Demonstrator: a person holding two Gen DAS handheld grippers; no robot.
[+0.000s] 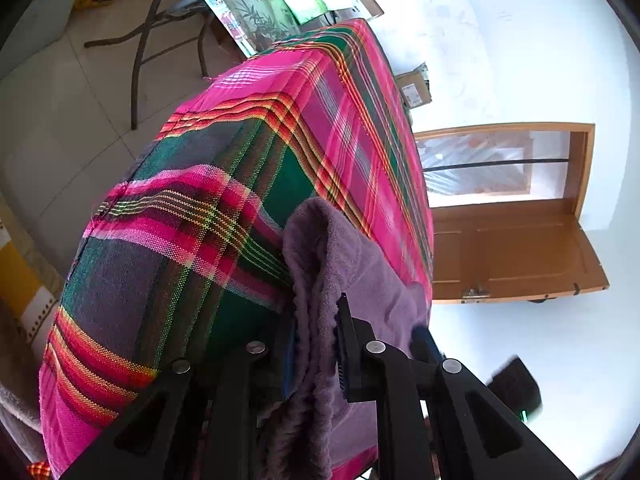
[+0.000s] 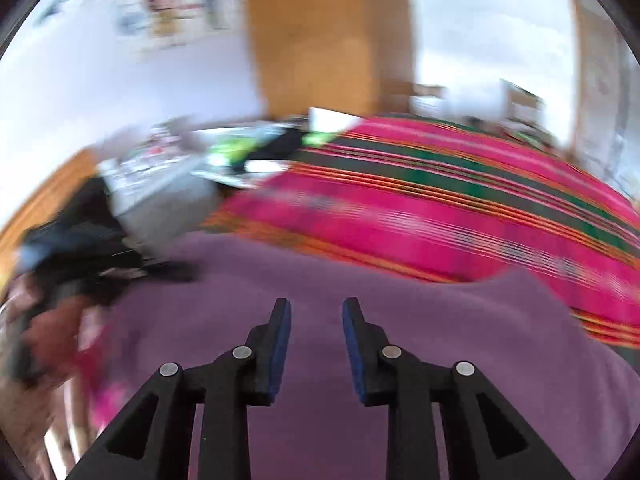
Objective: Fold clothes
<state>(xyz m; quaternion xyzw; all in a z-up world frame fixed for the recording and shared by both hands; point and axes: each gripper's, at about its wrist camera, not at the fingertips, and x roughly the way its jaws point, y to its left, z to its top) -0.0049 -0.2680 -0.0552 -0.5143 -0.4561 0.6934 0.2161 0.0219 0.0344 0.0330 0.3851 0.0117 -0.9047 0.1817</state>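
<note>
A purple fleece garment (image 1: 344, 264) lies on a table under a pink and green plaid cloth (image 1: 224, 200). My left gripper (image 1: 314, 332) is shut on a bunched fold of the purple garment, which rises between its black fingers and drapes over them. In the right wrist view the same purple garment (image 2: 400, 300) spreads flat across the plaid cloth (image 2: 440, 208). My right gripper (image 2: 316, 308) hovers over it, open, with a clear gap and nothing between its blue pads (image 2: 282, 344). That view is blurred.
A wooden door (image 1: 516, 248) and white wall stand beyond the table. A folding frame (image 1: 148, 40) stands on the tiled floor. Cardboard boxes (image 1: 414, 88) sit past the far edge. A dark heap of clothes (image 2: 80, 248) lies left of the purple garment.
</note>
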